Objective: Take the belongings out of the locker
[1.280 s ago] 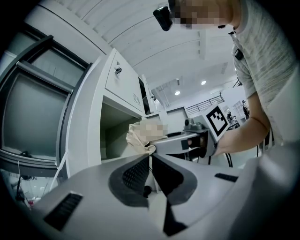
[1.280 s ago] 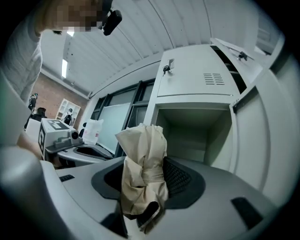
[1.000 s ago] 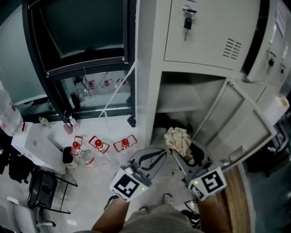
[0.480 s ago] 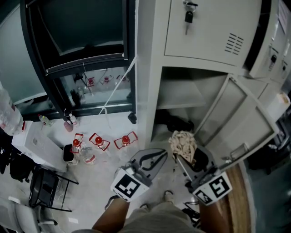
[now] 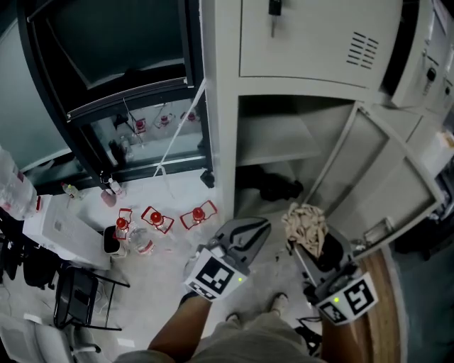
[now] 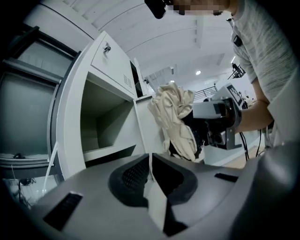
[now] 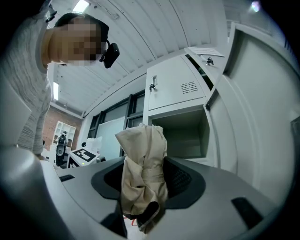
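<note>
A crumpled beige cloth sticks up from my right gripper, which is shut on it just outside the open locker. In the right gripper view the cloth stands bunched between the jaws, in front of the locker opening. My left gripper hangs beside it at the left, shut with nothing between its jaws. The left gripper view shows the cloth in the right gripper and the locker compartment. A dark object lies on the locker's lower level under the shelf.
The locker door swings open at the right. A closed locker door with a key is above. Left of the locker stands a black-framed glass cabinet. Red-topped bottles and a white table are on the floor at the left.
My right gripper has drawn back from the locker toward the lower right with the cloth in it. The left gripper shifted slightly right. The view tilted down a little.
</note>
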The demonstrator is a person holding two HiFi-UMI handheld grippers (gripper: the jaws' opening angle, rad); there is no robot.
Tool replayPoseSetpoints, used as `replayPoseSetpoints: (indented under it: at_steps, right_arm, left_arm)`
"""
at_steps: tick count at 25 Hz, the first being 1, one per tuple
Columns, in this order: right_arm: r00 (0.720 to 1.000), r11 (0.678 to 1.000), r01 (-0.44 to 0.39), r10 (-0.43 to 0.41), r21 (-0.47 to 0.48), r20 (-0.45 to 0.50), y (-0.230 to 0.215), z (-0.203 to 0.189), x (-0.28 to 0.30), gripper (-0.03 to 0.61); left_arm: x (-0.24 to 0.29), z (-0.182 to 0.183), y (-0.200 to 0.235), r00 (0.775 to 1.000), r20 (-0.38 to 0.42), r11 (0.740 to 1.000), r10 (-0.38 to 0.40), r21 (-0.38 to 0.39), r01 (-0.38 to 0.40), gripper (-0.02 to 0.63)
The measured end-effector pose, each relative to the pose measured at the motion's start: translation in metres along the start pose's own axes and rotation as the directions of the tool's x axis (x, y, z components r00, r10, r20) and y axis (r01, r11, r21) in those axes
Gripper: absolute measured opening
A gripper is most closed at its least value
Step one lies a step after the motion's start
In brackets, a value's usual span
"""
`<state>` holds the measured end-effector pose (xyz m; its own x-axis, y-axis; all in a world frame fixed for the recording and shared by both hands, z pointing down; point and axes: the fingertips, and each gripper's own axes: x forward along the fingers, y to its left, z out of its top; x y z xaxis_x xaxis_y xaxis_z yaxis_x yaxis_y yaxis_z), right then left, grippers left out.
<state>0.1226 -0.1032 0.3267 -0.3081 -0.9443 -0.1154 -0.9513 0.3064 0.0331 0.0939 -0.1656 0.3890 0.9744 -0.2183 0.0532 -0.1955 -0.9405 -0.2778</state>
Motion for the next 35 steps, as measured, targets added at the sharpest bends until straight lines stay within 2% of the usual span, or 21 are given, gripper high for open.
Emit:
replayPoseSetpoints:
  at_steps: [4, 8, 11, 15, 16, 19, 21, 23, 25, 27, 32, 35]
  right_arm:
    - [1.0, 1.0, 0.013, -0.013, -0.011, 0.007, -0.015, 0.004, -0.016, 0.207]
    - [1.0, 1.0, 0.016, -0.016, -0.009, 0.015, -0.03, 0.005, -0.031, 0.207]
    - [0.999, 1.0, 0.009, -0.009, 0.016, 0.036, -0.036, 0.012, -0.032, 0.207]
    - [0.998, 0.999, -0.002, 0.0, 0.039, 0.058, -0.042, 0.016, -0.032, 0.207]
    - [0.998, 0.999, -0.007, 0.004, 0.039, 0.06, -0.043, 0.016, -0.032, 0.207]
    - [0.998, 0.999, -0.018, 0.014, 0.047, 0.068, -0.045, 0.018, -0.032, 0.207]
    - [0.997, 0.999, -0.023, 0.02, 0.047, 0.07, -0.047, 0.019, -0.032, 0.207]
    - [0.997, 0.999, -0.025, 0.021, 0.049, 0.072, -0.049, 0.02, -0.032, 0.207]
    - [0.997, 0.998, -0.026, 0.022, 0.054, 0.074, -0.051, 0.02, -0.034, 0.207]
    - [0.997, 0.998, -0.026, 0.022, 0.056, 0.079, -0.051, 0.022, -0.035, 0.207]
    - [0.996, 0.997, -0.023, 0.017, 0.068, 0.087, -0.053, 0.025, -0.039, 0.207]
    - [0.995, 0.997, -0.02, 0.013, 0.074, 0.098, -0.055, 0.028, -0.042, 0.207]
  left_arm:
    - [0.028, -0.012, 0.001, 0.999, -0.046, 0.999, -0.011, 0.036, 0.013, 0.006]
    - [0.057, -0.027, 0.002, 0.993, -0.116, 0.994, -0.024, 0.102, 0.036, 0.08]
    - [0.08, -0.047, 0.006, 0.977, -0.208, 0.98, -0.04, 0.183, 0.079, 0.13]
    - [0.111, -0.076, 0.015, 0.932, -0.36, 0.935, -0.046, 0.312, 0.167, 0.206]
    - [0.118, -0.082, 0.018, 0.92, -0.389, 0.926, -0.046, 0.329, 0.185, 0.224]
    - [0.138, -0.093, 0.02, 0.885, -0.462, 0.908, -0.052, 0.346, 0.234, 0.227]
    - [0.15, -0.102, 0.014, 0.861, -0.504, 0.882, -0.071, 0.372, 0.29, 0.242]
    - [0.159, -0.117, 0.01, 0.837, -0.543, 0.859, -0.067, 0.395, 0.325, 0.244]
    - [0.165, -0.131, 0.015, 0.813, -0.581, 0.836, -0.031, 0.432, 0.34, 0.244]
    - [0.173, -0.142, 0.021, 0.788, -0.615, 0.807, 0.0, 0.466, 0.363, 0.286]
    - [0.191, -0.161, 0.034, 0.743, -0.669, 0.758, 0.014, 0.492, 0.429, 0.295]
    - [0.2, -0.178, 0.044, 0.705, -0.708, 0.725, 0.041, 0.506, 0.467, 0.295]
